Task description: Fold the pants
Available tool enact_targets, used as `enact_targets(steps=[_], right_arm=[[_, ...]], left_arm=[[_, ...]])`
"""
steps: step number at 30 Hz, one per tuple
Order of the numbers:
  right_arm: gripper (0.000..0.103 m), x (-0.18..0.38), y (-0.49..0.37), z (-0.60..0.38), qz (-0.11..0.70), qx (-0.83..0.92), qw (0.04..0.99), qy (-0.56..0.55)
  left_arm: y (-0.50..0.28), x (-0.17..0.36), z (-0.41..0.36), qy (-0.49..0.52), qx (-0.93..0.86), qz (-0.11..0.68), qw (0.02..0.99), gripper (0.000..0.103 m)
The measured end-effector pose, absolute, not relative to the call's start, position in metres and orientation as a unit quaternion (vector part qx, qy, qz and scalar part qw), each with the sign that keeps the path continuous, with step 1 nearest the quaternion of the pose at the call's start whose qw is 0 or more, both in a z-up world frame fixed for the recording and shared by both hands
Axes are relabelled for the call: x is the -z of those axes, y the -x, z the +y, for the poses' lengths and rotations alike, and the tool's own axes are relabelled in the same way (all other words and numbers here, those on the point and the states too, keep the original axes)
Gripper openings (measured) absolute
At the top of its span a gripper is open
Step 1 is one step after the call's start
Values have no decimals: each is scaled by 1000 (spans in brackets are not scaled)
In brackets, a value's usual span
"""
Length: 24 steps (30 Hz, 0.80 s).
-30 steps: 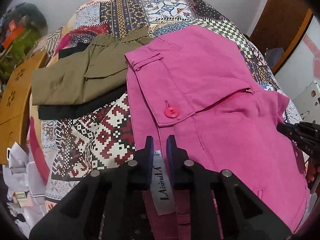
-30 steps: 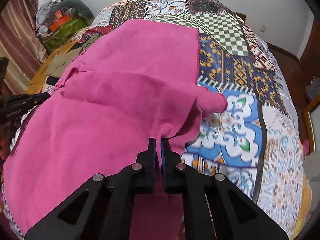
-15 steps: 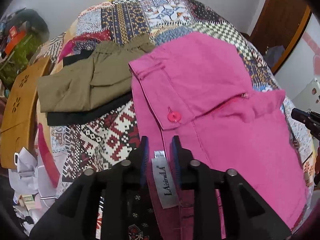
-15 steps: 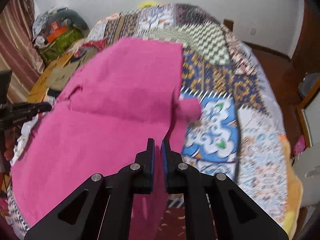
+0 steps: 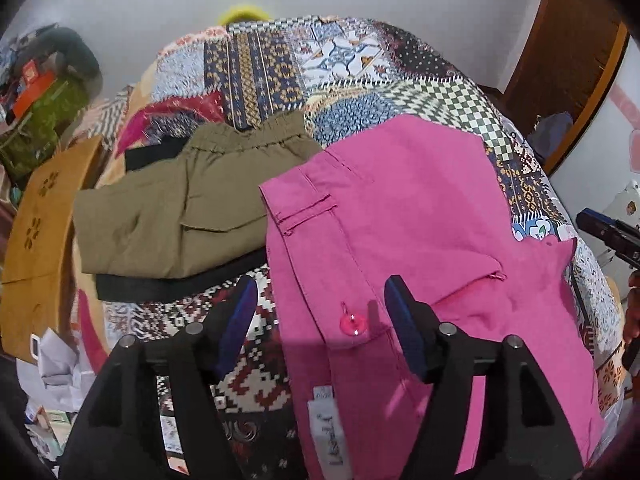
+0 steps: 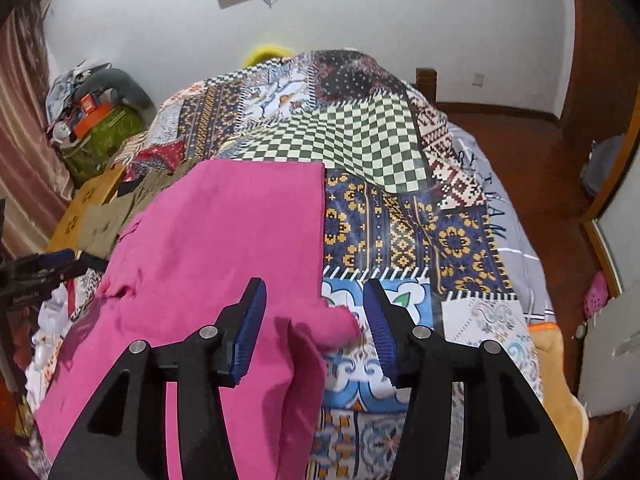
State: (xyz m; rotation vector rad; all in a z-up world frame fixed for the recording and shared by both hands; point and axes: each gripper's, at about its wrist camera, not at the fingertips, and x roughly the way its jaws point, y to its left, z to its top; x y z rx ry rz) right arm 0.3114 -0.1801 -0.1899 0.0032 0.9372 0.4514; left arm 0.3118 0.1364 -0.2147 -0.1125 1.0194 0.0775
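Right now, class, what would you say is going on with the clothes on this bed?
A person is folding pink pants on a patchwork bedspread with a handheld claw in each hand. Both the left claw and the right claw are open and grip nothing; the pants lie loose on the bed, button and label showing nearest the left claw. Beside them sits a folded olive pair on top of a black garment.

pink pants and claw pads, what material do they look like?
Pink pants: matte woven cloth, probably cotton twill; stitched seams, soft creases, a glossy plastic-looking button. Left claw pads: blue, ribbed, likely rubber or plastic.
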Motion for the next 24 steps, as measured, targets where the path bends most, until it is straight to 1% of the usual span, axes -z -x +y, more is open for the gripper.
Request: enact_targets(steps=[4,8,11,14,16,18,19,20,21,22,23,24], right_arm=[[47,213,-329,-177,481,-212,850,-22],[47,241,-337,-174,517,-211,829,-37],[47,257,-339,-171,539,-212,814,-42],[47,269,-336,-169,554,-223,801,-46],[46,275,-332,-167,560,-228,796,-40],[43,278,-328,-166,563,-234,791,-38],[40,278,-327,-166,563,-236,791,-39],[38,277,-326,-166,563,-241,790,-40],[32,275,-325,-166,561,-247,789,-40],[26,274,-325,-165,560,-250,789,-37],[23,272,-324,-163,556,-251,792,-26],[16,269,-321,-159,549,-252,797,-10]], left_arm=[[-324,233,139,73,-31,508,858,66],[-332,253,141,105,-21,535,838,68],[-332,259,141,121,-18,536,835,72],[-334,261,139,125,-4,538,834,72],[-335,261,134,120,7,535,836,63],[-335,260,127,107,17,533,839,47],[-334,259,123,95,14,529,843,45],[-333,258,119,79,8,525,847,39],[-332,256,116,67,4,522,850,35],[-332,255,114,55,0,518,854,33],[-331,254,113,48,-5,514,856,28],[-330,253,112,39,-12,510,859,21]])
